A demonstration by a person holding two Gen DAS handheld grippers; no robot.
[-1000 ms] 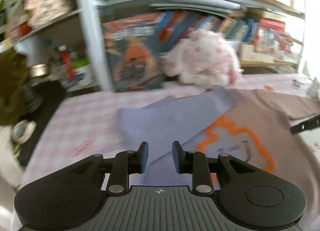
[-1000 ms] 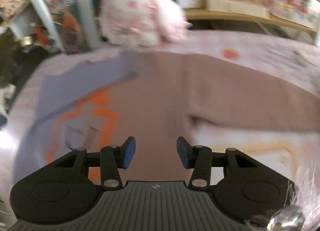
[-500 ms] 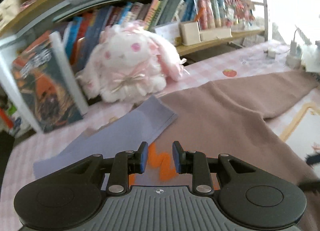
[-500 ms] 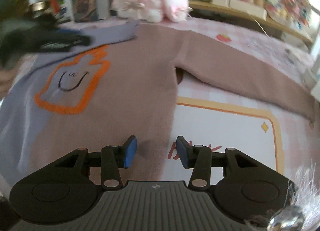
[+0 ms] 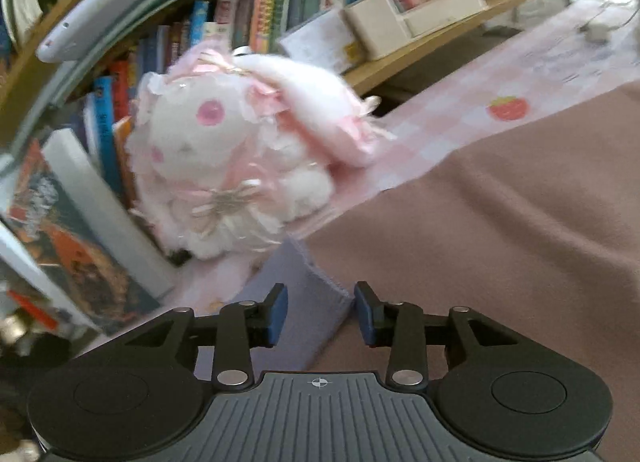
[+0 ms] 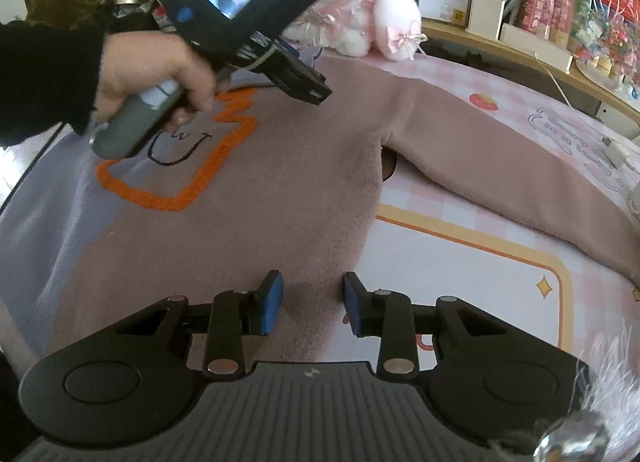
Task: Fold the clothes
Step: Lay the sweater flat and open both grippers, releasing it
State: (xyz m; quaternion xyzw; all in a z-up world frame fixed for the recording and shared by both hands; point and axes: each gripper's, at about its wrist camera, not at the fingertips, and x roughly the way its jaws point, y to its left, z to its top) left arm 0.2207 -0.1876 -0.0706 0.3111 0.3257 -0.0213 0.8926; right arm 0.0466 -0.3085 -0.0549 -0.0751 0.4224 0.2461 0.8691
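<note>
A mauve-brown sweater (image 6: 280, 182) with a lavender side and an orange outlined smiling figure (image 6: 188, 182) lies flat on the table. Its brown sleeve (image 6: 500, 170) stretches out to the right. In the left wrist view my left gripper (image 5: 320, 316) hangs over the lavender sleeve's cuff (image 5: 312, 294). The jaws are closing with the cuff between them, and the pads stand apart from it. My right gripper (image 6: 312, 304) sits low over the sweater's right side edge (image 6: 344, 262), its jaws also closing around the fabric without pressing on it. A hand (image 6: 152, 66) holds the left gripper (image 6: 318, 92) near the collar.
A white and pink plush bunny (image 5: 240, 158) sits just behind the cuff, also the plush bunny (image 6: 360, 10). Behind it stand shelves of books (image 5: 280, 14) and boxes (image 6: 488, 10). The pink chequered mat (image 6: 480, 262) lies to the right, and a charger and cable (image 6: 616, 150) lie at the far right.
The left gripper swept right along the lavender sleeve to its cuff beside the bunny and sank. The right gripper dropped to the sweater's side edge. Both jaws narrowed.
</note>
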